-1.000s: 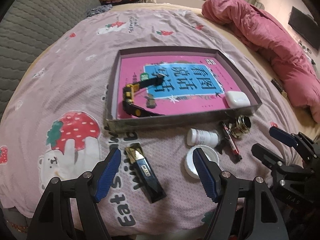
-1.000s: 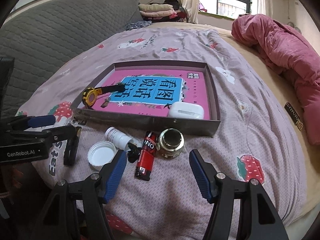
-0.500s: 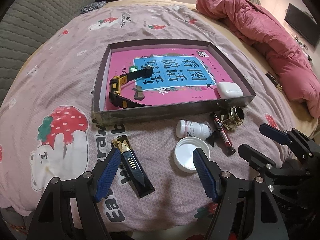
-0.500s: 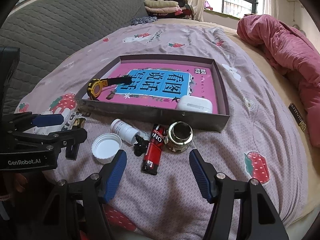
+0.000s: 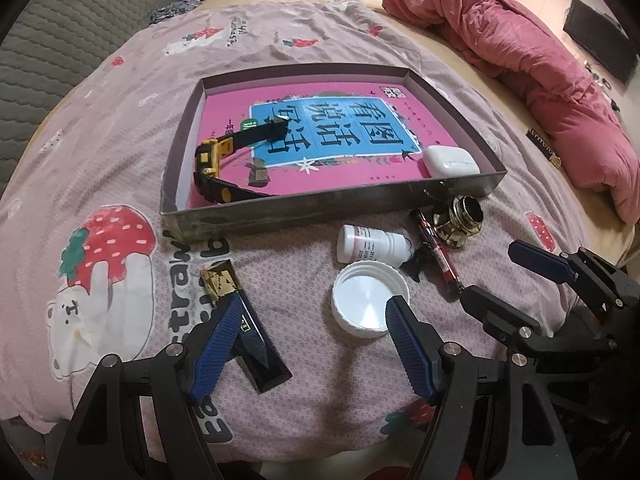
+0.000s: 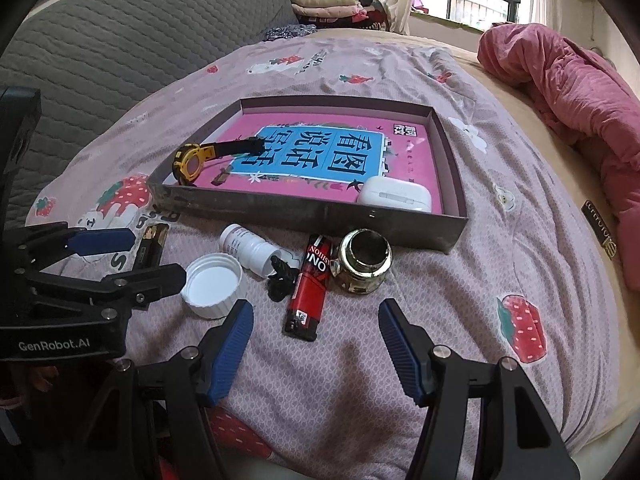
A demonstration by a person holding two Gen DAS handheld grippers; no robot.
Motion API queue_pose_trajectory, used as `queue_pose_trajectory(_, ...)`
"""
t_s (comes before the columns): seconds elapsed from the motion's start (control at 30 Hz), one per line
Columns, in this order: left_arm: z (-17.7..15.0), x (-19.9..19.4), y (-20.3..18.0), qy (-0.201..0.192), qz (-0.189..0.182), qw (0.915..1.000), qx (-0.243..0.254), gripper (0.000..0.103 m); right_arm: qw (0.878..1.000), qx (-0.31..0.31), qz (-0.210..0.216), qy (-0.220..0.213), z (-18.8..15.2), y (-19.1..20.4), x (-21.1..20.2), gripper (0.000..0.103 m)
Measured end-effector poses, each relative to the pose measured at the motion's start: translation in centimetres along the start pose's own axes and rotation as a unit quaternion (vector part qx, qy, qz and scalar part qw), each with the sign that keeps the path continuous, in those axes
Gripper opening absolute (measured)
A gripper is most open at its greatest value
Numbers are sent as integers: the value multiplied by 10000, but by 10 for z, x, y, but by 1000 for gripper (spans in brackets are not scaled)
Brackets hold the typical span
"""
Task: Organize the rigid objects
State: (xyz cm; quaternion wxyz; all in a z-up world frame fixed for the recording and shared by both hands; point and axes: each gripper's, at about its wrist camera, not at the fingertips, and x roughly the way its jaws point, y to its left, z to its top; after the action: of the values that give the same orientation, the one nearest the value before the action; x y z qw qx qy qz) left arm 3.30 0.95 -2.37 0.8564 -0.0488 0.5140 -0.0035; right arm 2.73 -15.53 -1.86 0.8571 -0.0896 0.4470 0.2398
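A shallow grey tray (image 5: pixel 320 208) (image 6: pixel 320 216) on the bed holds a pink book, a yellow-black watch (image 5: pixel 212 160) and a white earbud case (image 5: pixel 450 162). In front of the tray lie a black-and-gold flat pack (image 5: pixel 256 344), a white cap (image 5: pixel 360 296), a white bottle (image 5: pixel 368 244), a red lighter (image 6: pixel 310 284) and a brass jar (image 6: pixel 364 262). My left gripper (image 5: pixel 312 308) hovers open, its fingers over the pack and the cap. Open too, my right gripper (image 6: pixel 316 312) hangs just short of the lighter.
A small black clip (image 6: pixel 280 280) lies between bottle and lighter. A pink quilt (image 5: pixel 540 60) is bunched at the right, a grey padded headboard (image 6: pixel 100 48) runs along the left. Folded clothes (image 6: pixel 328 4) sit at the far end.
Both views have shifted only slightly. Nothing on the bed has moved and both grippers stay open.
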Motion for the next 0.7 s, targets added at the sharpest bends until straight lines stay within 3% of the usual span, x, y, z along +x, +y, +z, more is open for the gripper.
queue_pose_trajectory(0.2, 8, 5, -10, 23, -40, 10000, 65, 75, 10000, -49, 2, 78, -2, 1, 6, 65)
queue_pose_trajectory(0.7, 15, 41, -21, 548, -64, 9985, 50, 76, 9998, -99, -74, 172, -7, -1, 16, 64)
